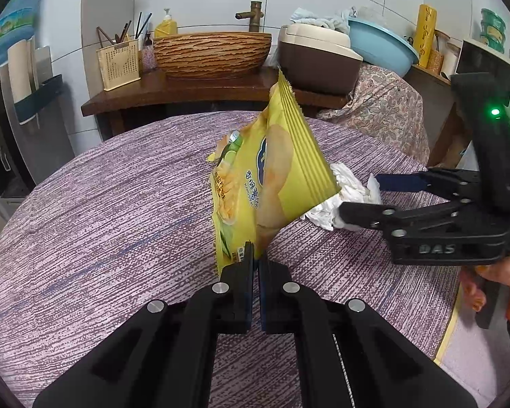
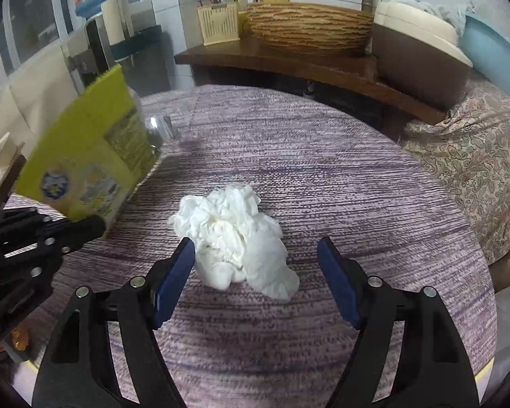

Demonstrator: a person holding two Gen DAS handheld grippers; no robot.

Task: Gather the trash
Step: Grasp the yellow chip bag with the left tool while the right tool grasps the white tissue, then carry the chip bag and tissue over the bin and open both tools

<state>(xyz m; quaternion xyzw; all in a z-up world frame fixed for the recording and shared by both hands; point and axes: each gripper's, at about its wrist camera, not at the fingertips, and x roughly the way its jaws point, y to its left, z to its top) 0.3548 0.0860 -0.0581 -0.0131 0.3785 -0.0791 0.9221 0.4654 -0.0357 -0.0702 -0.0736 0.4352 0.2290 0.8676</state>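
Between right gripper jaws: crumpled tissue.

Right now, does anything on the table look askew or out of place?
Nothing looks spilled or damaged. The yellow chip bag hangs tilted, pinched at one corner by the shut left tool. The crumpled white tissue lies on the purple tablecloth between the open right tool fingers.

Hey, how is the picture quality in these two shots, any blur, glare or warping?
Left wrist view: sharp on the chip bag pinched by the left gripper; fisheye bends the tablecloth edge; green LED glows on the right gripper. Right wrist view: bag smeared by blur, crumpled tissue crisp, corners dark.
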